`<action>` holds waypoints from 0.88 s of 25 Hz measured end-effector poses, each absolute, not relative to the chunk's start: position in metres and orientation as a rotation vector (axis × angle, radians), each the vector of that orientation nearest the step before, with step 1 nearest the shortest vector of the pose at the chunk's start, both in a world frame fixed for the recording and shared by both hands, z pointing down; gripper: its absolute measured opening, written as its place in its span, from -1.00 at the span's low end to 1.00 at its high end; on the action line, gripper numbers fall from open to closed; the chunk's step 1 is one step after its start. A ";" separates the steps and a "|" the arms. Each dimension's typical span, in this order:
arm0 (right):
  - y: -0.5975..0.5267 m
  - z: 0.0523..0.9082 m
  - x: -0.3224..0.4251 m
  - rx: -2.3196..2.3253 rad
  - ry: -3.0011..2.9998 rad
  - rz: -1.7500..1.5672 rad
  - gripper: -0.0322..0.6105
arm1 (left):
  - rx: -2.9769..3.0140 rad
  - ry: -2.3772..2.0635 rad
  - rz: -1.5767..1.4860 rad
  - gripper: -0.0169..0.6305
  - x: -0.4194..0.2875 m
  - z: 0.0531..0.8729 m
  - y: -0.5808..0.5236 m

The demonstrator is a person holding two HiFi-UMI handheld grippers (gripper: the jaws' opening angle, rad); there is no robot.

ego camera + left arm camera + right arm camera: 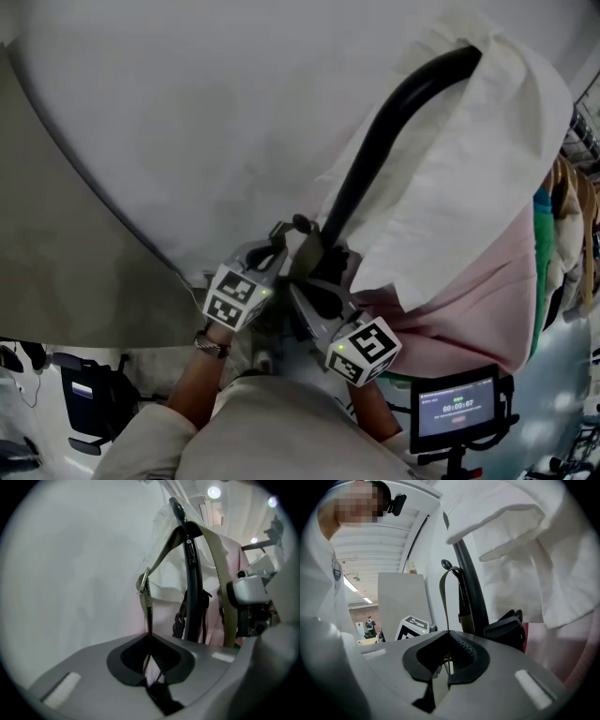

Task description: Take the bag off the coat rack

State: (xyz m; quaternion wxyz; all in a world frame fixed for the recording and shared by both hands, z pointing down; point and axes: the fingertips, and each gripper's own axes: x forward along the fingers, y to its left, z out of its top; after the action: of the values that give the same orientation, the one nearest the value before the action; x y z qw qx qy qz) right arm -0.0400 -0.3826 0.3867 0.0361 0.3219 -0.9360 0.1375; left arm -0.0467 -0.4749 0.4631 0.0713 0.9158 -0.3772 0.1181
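Observation:
An olive bag strap (pixel 213 559) loops over the top of the black coat rack arm (pixel 375 141). In the left gripper view one strand runs down past a metal ring (pixel 142 582) into my left gripper (pixel 149 639), which is shut on it. The other strand (pixel 444 597) hangs from the rack's knob (pixel 446 565) into my right gripper (pixel 447 637), shut on it too. In the head view both grippers (pixel 281 246) (pixel 305 281) meet at the strap (pixel 307 251), low beside the rack arm. A dark part (pixel 506 627) behind the arm may be the bag.
A white garment (pixel 469 159) and a pink one (pixel 469 300) hang on the rack to the right of the arm. A white wall (pixel 187 122) is close on the left. More hanging clothes (pixel 562 234) and a small screen (pixel 459 408) are at the right.

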 end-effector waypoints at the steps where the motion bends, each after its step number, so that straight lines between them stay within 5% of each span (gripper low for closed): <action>1: -0.383 0.385 -0.040 0.989 -2.879 0.420 -0.88 | 2.756 -1.138 0.353 -0.91 -0.047 0.462 -0.475; 22: -0.381 0.338 -0.039 0.955 -3.006 0.294 -0.88 | 2.814 -1.255 0.309 -0.91 -0.062 0.417 -0.463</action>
State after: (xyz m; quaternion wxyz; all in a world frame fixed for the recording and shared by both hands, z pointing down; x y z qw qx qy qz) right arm -0.0388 -0.3807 0.3377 -0.0130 0.3013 -0.9489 0.0929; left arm -0.0617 -0.4628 0.4169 0.0226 0.9085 -0.4051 0.0997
